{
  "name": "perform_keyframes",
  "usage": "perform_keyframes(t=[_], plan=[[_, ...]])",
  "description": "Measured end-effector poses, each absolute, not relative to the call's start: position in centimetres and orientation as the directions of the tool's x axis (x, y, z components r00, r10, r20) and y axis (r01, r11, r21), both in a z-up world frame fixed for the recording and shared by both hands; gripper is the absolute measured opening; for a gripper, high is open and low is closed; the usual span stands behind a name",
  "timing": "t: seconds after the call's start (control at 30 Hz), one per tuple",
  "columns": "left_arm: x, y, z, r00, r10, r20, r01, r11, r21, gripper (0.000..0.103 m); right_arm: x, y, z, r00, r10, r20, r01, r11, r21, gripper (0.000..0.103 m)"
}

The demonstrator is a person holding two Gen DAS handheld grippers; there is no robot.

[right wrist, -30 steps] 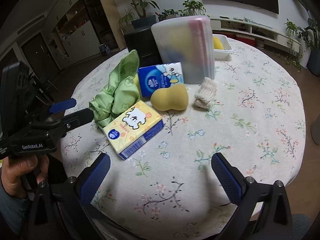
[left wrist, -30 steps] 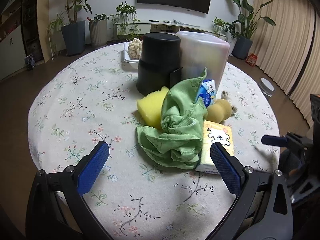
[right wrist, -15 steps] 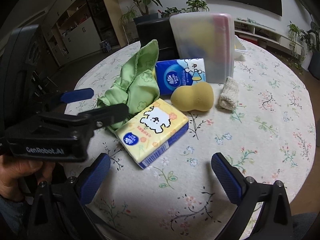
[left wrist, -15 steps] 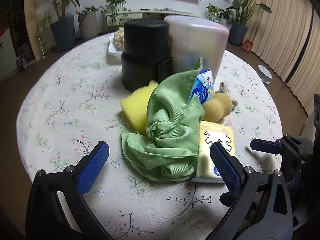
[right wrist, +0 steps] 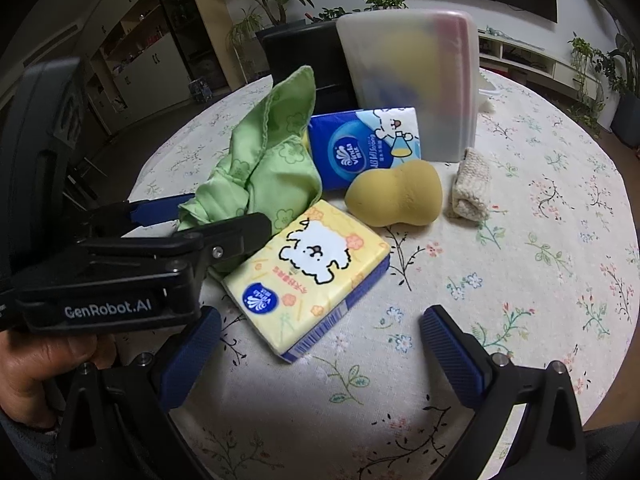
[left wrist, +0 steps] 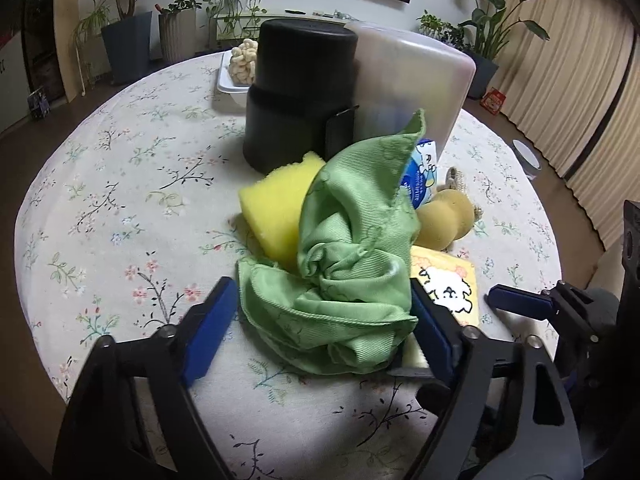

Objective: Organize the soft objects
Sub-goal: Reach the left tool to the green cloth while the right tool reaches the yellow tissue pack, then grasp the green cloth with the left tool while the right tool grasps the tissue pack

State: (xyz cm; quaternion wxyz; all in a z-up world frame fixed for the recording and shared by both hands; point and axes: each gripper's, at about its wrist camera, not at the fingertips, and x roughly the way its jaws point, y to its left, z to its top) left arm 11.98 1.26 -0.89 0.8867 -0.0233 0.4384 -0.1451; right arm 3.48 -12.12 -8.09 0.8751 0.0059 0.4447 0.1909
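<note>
The left gripper (left wrist: 320, 316) has just been closing its blue pads around the crumpled green cloth (left wrist: 352, 248); the pads sit right at the cloth's two sides, and a firm pinch cannot be told. The right gripper (right wrist: 320, 344) is wide open and holds nothing, just in front of the yellow tissue pack (right wrist: 312, 276). Behind the cloth are a yellow sponge (left wrist: 276, 216), a blue tissue pack (right wrist: 364, 144), a tan gourd-shaped sponge (right wrist: 396, 196) and a small knitted cloth (right wrist: 472, 188). Farthest are a black pot (left wrist: 300, 96) and a cloudy plastic box (right wrist: 416, 80) on the flowered table (left wrist: 120, 200).
</note>
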Motion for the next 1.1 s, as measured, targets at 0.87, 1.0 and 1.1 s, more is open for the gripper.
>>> perform_keyframes(t=[0.87,1.0,1.1], plan=[[10.2,3.1,0.1,0.631,-0.330,-0.702,0.221,0.944,-0.246,0.032,5.0,-10.6,-8.1,0.549,0.266,-0.793,-0.203,0.962,0.183,0.096],[10.1,3.4,0.0,0.630,-0.336,-0.700,0.215,0.942,-0.259,0.032,5.5,-10.1,-8.3,0.567,0.240,-0.788,-0.182,0.969,0.165,0.097],[10.1,3.6,0.0,0.631,-0.337,-0.699,0.212,0.941,-0.263,0.032,5.3,-9.3,-8.7,0.597,0.200,-0.777,-0.216,0.973,0.084,0.095]])
